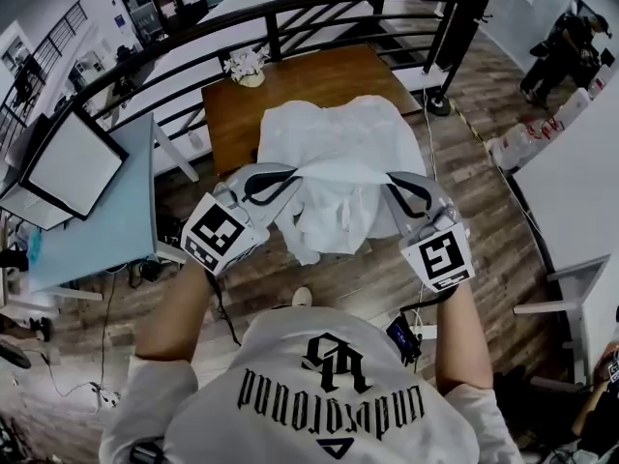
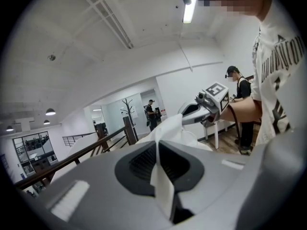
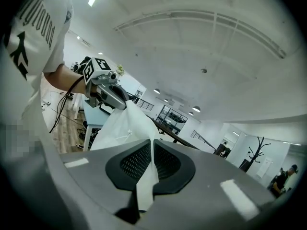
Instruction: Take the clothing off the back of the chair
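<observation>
Forearms (image 1: 184,307) stretched out ahead of me, left gripper (image 1: 286,184) and right gripper (image 1: 395,189) side by side, both aimed away and nearly level. Each claw was pinched tight on an edge of the white clothing (image 1: 334,143), which hung spread between them and blocked my view of the wooden table (image 1: 227,114) at its near end. Beyond curved a dark railing (image 1: 290,13). Flowers (image 1: 244,66) sat at the table's far left corner, and a monitor (image 1: 68,162) stood off to the left.
</observation>
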Action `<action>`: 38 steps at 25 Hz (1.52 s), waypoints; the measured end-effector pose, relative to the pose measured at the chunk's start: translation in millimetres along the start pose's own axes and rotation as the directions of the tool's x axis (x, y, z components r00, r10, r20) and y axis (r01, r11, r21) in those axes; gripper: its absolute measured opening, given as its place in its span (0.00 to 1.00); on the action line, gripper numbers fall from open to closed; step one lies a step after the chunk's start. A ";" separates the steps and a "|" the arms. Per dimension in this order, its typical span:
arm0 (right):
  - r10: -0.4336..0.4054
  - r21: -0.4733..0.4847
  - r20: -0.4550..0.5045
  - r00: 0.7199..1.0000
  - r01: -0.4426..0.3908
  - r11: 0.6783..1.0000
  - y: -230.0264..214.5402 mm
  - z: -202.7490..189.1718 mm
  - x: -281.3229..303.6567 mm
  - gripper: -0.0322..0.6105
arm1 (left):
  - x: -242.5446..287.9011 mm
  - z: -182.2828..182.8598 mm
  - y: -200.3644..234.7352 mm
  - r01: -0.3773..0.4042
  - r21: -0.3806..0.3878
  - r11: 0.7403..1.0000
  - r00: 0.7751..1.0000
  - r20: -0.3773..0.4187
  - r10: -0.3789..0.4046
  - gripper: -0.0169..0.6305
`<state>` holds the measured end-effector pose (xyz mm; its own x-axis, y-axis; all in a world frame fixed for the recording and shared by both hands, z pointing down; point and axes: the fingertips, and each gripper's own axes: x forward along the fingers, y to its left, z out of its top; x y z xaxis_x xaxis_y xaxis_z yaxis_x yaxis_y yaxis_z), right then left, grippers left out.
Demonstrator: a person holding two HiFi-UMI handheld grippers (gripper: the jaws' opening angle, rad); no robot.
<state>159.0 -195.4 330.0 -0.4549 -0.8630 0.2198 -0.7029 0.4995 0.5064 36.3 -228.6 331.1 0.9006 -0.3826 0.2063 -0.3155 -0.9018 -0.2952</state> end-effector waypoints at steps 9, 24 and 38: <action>0.033 0.014 0.081 0.996 -0.035 0.999 24.3 3.0 -65.5 0.07 | -21.7 18.6 -65.9 -0.107 -0.030 0.994 0.994 0.002 0.107 0.12; 0.100 0.125 0.107 0.989 -0.114 0.986 93.4 -13.4 -152.0 0.07 | -58.3 9.6 -171.8 -0.236 -0.150 0.960 0.971 -0.056 0.230 0.12; 0.029 0.305 0.063 0.998 -0.047 0.951 173.8 -13.0 -193.7 0.07 | -107.9 -14.3 -234.2 -0.160 -0.211 0.964 0.987 -0.003 0.163 0.12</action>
<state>132.0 57.5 386.3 -0.5089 -0.8415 0.1813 -0.8139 0.5390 0.2171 8.7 21.0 391.3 0.8363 -0.5251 0.1577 -0.5115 -0.8508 -0.1207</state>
